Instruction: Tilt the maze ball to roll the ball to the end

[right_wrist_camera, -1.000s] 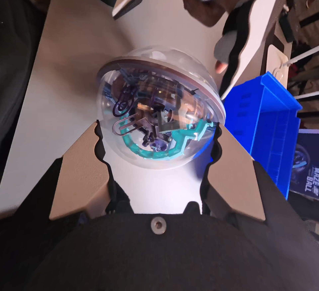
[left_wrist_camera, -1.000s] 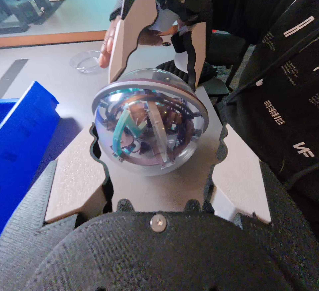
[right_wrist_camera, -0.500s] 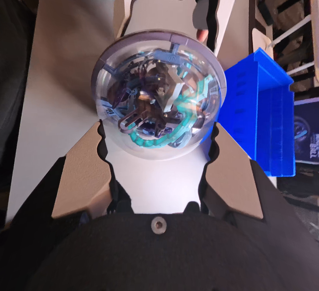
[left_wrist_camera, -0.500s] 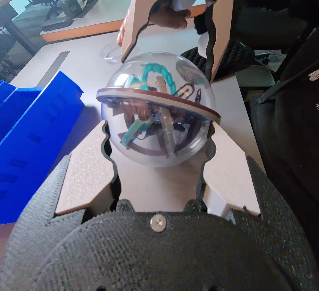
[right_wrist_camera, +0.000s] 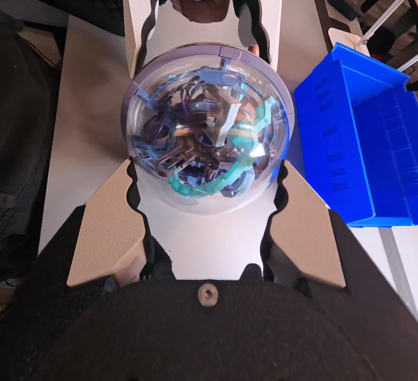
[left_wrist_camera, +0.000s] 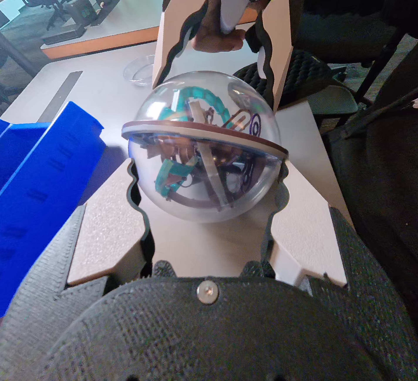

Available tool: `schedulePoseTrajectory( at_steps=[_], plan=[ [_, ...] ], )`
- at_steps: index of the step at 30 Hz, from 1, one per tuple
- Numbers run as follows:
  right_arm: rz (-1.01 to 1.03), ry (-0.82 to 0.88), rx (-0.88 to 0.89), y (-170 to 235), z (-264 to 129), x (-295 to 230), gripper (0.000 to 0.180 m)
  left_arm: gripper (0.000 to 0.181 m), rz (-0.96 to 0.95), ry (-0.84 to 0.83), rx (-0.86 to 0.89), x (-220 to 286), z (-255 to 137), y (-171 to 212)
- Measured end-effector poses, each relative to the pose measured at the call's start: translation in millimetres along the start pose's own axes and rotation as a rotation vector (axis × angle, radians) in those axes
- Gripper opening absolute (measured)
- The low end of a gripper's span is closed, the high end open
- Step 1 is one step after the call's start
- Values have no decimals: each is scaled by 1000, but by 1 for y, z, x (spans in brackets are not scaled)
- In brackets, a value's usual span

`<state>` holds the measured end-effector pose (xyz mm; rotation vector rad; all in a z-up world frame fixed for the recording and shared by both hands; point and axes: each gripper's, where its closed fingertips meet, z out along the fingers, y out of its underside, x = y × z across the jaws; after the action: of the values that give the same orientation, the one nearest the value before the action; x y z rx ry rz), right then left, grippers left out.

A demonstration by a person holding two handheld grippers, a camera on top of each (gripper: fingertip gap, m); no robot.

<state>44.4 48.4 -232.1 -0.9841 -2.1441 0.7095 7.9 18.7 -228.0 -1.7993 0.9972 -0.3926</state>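
Observation:
The maze ball (left_wrist_camera: 203,144) is a clear sphere with teal, brown and purple tracks inside and a grey-brown rim around its middle. My left gripper (left_wrist_camera: 208,166) is shut on its near side, one finger on each flank just under the rim. My right gripper (left_wrist_camera: 214,96) grips the far side from above. In the right wrist view the maze ball (right_wrist_camera: 207,130) turns a dome toward the camera, held by my right gripper (right_wrist_camera: 205,161), with my left gripper (right_wrist_camera: 203,62) opposite. The rim slopes slightly down to the right in the left wrist view. I cannot pick out the small ball inside.
A blue plastic bin (left_wrist_camera: 45,178) stands close beside the sphere on the white table (left_wrist_camera: 101,99); it also shows in the right wrist view (right_wrist_camera: 362,144). A clear plastic dish (left_wrist_camera: 139,74) lies farther back. A black chair (left_wrist_camera: 305,72) and a person in dark clothing (left_wrist_camera: 373,166) are at the table's edge.
Both grippers have rotated the sphere together. In the left view the rim went from steeply tilted toward the camera to almost level. In the right view the left gripper swung to directly opposite.

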Motion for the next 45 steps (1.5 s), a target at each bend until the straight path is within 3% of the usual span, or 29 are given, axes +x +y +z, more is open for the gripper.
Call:
schedulePoseTrajectory(
  at_steps=[16,32,45],
  plan=[
    [215,1,42,6,8,20,124,123,-75,264,10,-34,7,-1],
    [92,14,128,9,2,10,126,123,-29,145,7,-19,9,-10],
    [147,-17,29,32,-6,-3,119,121,15,0,12,-1,14,-23]
  ],
)
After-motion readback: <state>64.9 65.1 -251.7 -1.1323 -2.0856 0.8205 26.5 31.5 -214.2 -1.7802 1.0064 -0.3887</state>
